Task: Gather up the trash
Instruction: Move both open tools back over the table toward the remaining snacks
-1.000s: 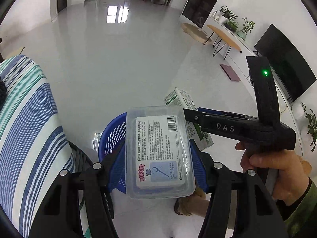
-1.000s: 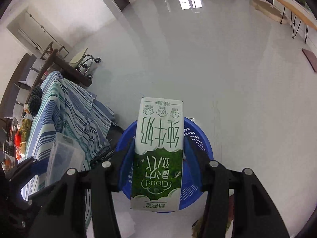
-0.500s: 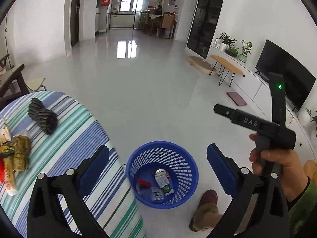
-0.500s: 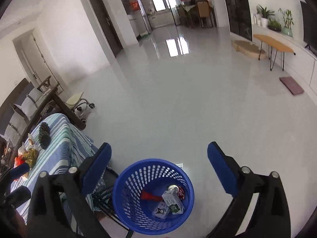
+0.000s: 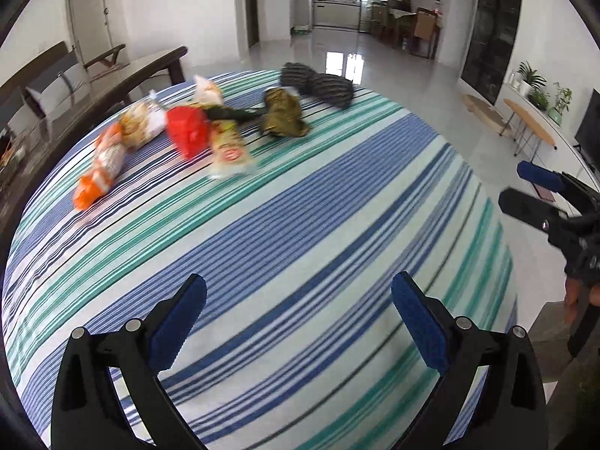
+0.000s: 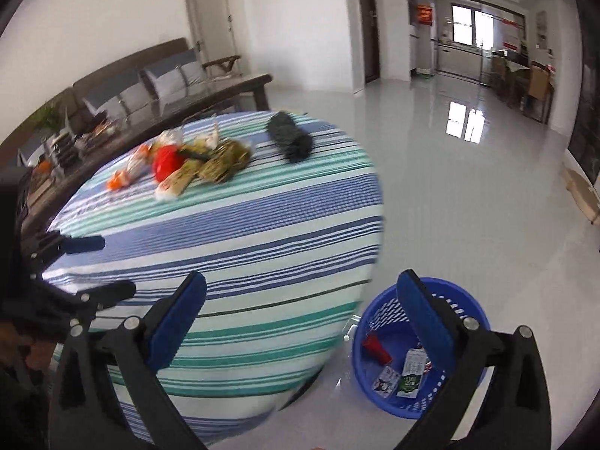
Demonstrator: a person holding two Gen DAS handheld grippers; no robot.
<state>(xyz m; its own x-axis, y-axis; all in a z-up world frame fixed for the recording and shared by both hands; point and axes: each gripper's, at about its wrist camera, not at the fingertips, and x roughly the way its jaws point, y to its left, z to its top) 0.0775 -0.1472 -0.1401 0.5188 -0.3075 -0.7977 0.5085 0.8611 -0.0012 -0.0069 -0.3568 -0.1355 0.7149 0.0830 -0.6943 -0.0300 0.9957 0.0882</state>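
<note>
Several snack wrappers lie in a heap at the far side of the striped tablecloth [image 5: 300,225]: a red wrapper [image 5: 186,132], an orange and white packet [image 5: 99,172], a yellow packet [image 5: 228,148] and a dark green wrapper [image 5: 283,114]. My left gripper [image 5: 298,322] hangs open and empty above the cloth's near part. My right gripper [image 6: 300,318] is open and empty too, over the table's right edge and the blue basket [image 6: 378,318] on the floor. In the basket lie a green milk carton [image 6: 410,375], a red piece [image 6: 377,347] and a small box [image 6: 386,380].
A dark striped cloth bundle [image 5: 318,82] lies at the table's far edge. A dark wooden coffee table [image 6: 210,97] and a sofa [image 6: 142,78] stand behind. Glossy floor [image 6: 468,195] stretches to the right. The other gripper shows at each view's side.
Both grippers opened: the clear plastic box and the milk carton dropped into the blue basket. Both hands then swung up and left from the basket to the striped table.
</note>
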